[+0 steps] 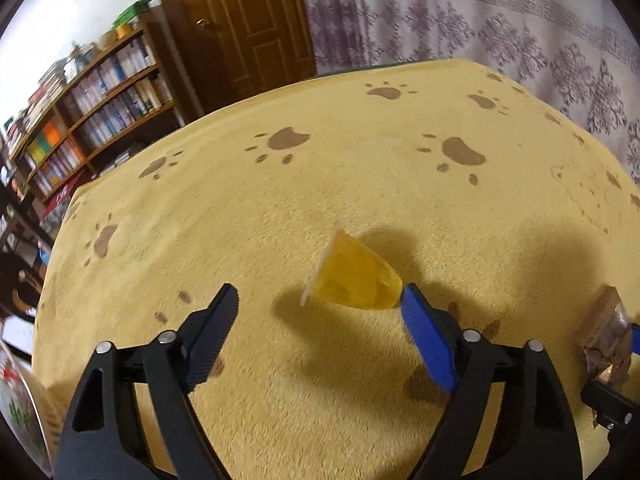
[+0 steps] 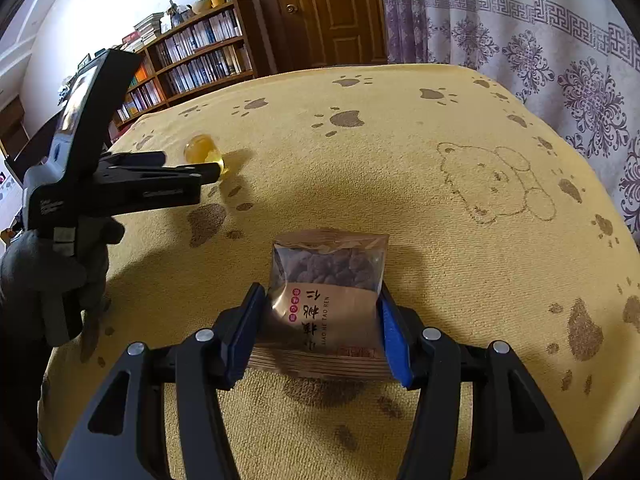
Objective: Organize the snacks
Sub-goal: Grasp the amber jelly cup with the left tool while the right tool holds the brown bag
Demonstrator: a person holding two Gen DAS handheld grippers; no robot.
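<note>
- The surface [image 2: 400, 168] was covered with a yellow plush cloth printed with brown paw marks and an outlined bear [image 2: 498, 182].
- A jelly cup [image 1: 352, 280] lay tipped on its side on the cloth, its lid edge facing left in the left wrist view.
- The left hand-held gripper [image 1: 320, 308] stood wide, with the cup just ahead of its blue right finger [image 1: 428, 344]; whether they touched could not be told.
- The right hand-held gripper [image 2: 320, 320] was closed on a nut packet [image 2: 326, 300], its blue pads pressing both side edges; the packet sat low over the cloth near the front edge.
- In the right wrist view, a gloved hand [image 2: 56, 276] held the left tool at the left, pointing toward the cup [image 2: 202, 151].
- Behind the surface stood a wooden bookshelf [image 2: 196, 56] packed with books, a brown panelled door [image 2: 328, 12], and a pale curtain [image 2: 520, 40] with purple patterns; the wall [image 2: 120, 0] was white.
</note>
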